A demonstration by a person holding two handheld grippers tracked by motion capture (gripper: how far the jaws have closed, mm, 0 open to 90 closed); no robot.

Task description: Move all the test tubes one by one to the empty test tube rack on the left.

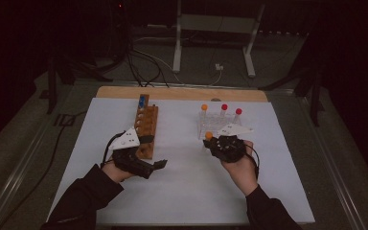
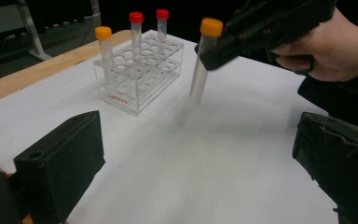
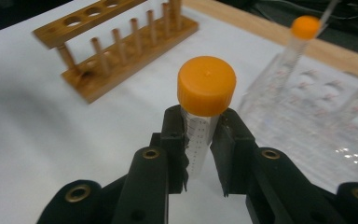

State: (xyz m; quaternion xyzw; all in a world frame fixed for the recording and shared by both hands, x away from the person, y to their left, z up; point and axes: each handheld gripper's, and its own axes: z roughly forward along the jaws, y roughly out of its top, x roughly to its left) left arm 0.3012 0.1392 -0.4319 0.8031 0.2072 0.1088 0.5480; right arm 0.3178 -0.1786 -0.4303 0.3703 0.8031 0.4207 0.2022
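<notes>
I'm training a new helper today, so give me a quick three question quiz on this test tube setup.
1. True or false: the right gripper is shut on an orange-capped tube.
2. How many capped tubes stand in the clear rack? A) one B) three C) five
3. Fill in: the left gripper has its jaws ____ with nothing between them, close beside the wooden rack.

Key: 1 true; 2 B, one orange cap and two red; 3 open.
</notes>
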